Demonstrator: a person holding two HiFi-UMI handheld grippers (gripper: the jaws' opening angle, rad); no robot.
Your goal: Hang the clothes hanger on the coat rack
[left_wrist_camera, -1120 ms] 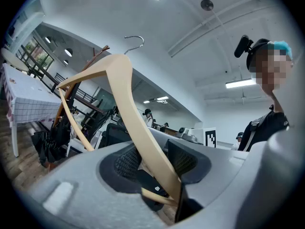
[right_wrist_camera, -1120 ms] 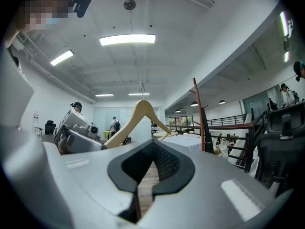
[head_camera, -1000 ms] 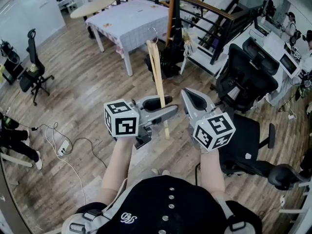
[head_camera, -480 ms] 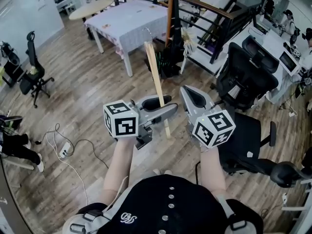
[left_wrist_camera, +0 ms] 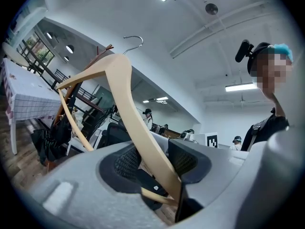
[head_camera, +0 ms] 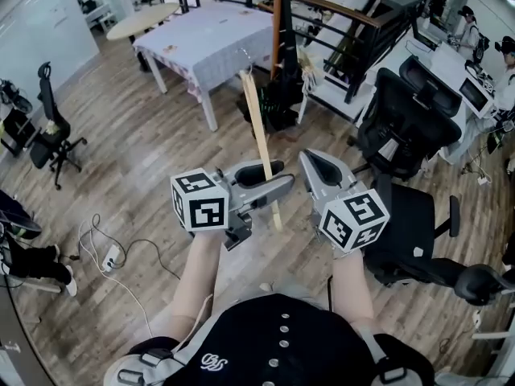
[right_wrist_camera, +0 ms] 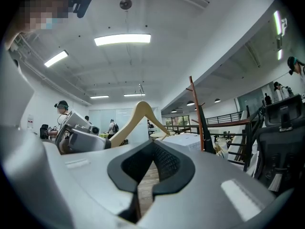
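Little is changing: the left gripper (head_camera: 272, 177) is still clamping the clothes hanger (head_camera: 259, 135) upright, short of the coat rack (head_camera: 277, 14), the right gripper (head_camera: 320, 166) is idling, jaws together on nothing, so the approach is apparently only creeping forward.

The person wears a black top (head_camera: 278, 340) with a row of small pale studs and a white logo; grey straps (head_camera: 129, 372), perhaps a harness, at both shoulders.
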